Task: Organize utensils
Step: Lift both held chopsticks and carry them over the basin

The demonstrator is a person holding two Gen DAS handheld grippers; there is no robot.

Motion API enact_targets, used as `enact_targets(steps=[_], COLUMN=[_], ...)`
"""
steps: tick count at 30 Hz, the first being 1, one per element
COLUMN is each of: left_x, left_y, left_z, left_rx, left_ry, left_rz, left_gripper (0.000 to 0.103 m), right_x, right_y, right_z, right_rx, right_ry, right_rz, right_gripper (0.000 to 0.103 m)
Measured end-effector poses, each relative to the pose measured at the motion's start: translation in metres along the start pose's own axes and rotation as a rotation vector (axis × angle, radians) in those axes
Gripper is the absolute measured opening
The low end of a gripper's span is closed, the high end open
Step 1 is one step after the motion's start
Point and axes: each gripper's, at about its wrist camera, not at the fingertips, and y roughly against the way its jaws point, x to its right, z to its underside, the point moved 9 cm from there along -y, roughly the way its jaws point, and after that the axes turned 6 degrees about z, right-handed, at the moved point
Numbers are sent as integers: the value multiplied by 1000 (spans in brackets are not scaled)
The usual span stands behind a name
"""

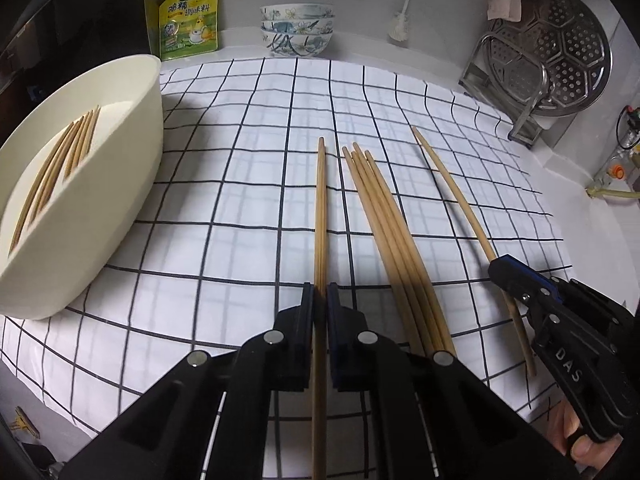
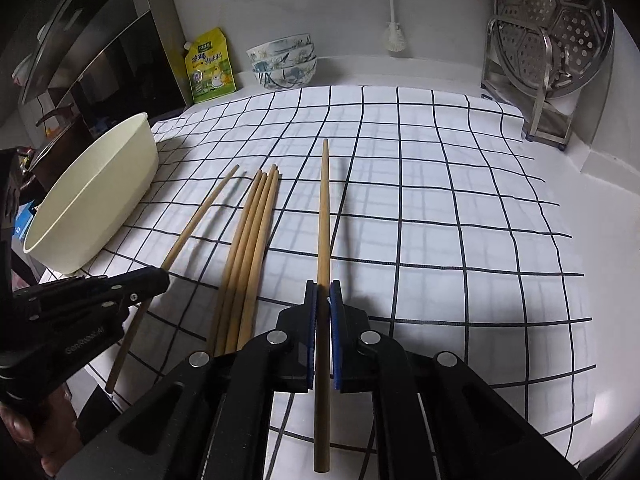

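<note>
Both claws gripped single chopsticks

The left claw [image 1: 320, 300] and right claw [image 2: 323, 296] were each clamped tight near one chopstick's end; either long stick could pivot and miss the cream tub [image 1: 120, 184].

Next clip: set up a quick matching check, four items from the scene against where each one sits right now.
Items
1. left tongs
2. right tongs
3. cream basin
4. loose chopstick bundle

Places or states
A. flat on the checked cloth, between the two gripped sticks
B. shut on the single chopstick nearest the basin
C. holding several chopsticks inside
D. shut on the outermost chopstick, far from the basin

Pairs: 1-B, 2-D, 3-C, 4-A
</note>
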Motion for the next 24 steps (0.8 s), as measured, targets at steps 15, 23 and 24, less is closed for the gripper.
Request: enact_targets(steps=[15, 23, 24], left_x=[-58, -153, -166], left_y=[98, 134, 136], left_z=[-57, -77, -77], left_rx=[221, 288, 289], left_ry=[28, 90, 100], left_rz=[-10, -140, -156], left_gripper=[7, 7, 7], right_x=[-72, -182, -197], right_y=[35, 26, 23], right_z=[-61, -107, -110], right_rx=[110, 110, 105], right_ry=[-49, 52, 67], right_rz=[-137, -258, -270], right_gripper=[6, 6, 6])
